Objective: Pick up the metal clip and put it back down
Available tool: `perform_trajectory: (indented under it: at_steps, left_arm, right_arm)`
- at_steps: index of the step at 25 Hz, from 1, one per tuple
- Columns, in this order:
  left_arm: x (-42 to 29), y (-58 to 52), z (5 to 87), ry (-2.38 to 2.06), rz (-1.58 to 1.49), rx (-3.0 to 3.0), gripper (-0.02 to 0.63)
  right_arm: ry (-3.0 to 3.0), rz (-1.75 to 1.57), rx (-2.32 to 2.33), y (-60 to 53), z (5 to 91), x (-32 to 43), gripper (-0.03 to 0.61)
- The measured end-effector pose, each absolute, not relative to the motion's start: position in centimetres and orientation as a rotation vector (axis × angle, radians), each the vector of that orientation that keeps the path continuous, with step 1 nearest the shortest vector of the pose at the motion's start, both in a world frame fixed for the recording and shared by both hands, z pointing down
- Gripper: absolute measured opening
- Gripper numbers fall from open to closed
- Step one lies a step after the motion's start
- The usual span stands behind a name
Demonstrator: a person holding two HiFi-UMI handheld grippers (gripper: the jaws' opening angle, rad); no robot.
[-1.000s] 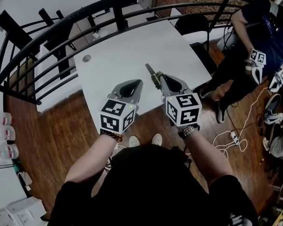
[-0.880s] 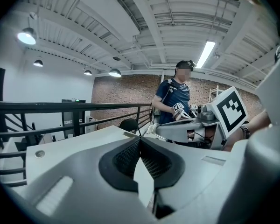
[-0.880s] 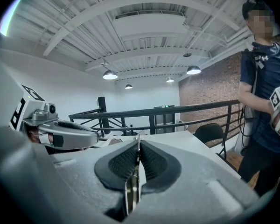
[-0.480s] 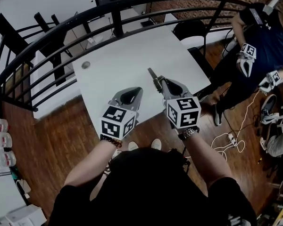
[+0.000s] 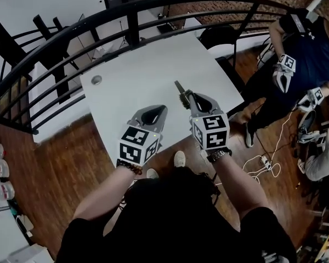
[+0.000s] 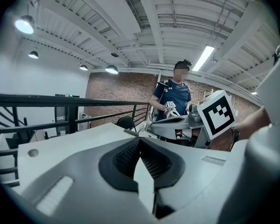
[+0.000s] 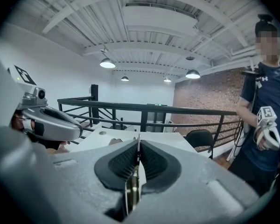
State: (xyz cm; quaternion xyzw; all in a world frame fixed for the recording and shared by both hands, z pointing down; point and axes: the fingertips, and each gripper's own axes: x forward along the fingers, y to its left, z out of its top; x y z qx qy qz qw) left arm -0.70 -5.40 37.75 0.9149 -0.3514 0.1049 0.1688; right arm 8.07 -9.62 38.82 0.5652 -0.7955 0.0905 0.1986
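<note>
Head view: the right gripper (image 5: 187,97) is closed on the metal clip (image 5: 180,89), which projects forward from the jaws over the white table (image 5: 137,64). The left gripper (image 5: 156,113) is held just beside it, over the near table edge. The clip is judged light, stiff and smooth-sided. It is best taken across its flat faces, well back from the tip, since a thin metal piece could swivel or slip in a shallow pinch.

Left gripper view: the left gripper (image 6: 139,146) is seen with its pads brought together and nothing between them.

Right gripper view: the right gripper (image 7: 138,148) is clamped on the clip (image 7: 132,188), seen edge-on as a thin plate between the ribbed pads, with a brassy part lower down. The table surface lies beyond and below, so the clip is judged lifted clear.

Against the frame one second earlier, the grip is unchanged. Both grippers are carried slightly further over the table, and the put-down is not yet begun.
</note>
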Motion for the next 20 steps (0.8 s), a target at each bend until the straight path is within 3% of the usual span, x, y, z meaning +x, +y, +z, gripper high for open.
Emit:
perform_trajectory:
  at_steps: [20]
  left_arm:
    - [7.0, -19.3, 43.0, -1.138, 0.333, 2.403, 0.018]
  right_arm:
    - [-2.232, 0.200, 1.336, -25.3, 44.9, 15.2, -0.002]
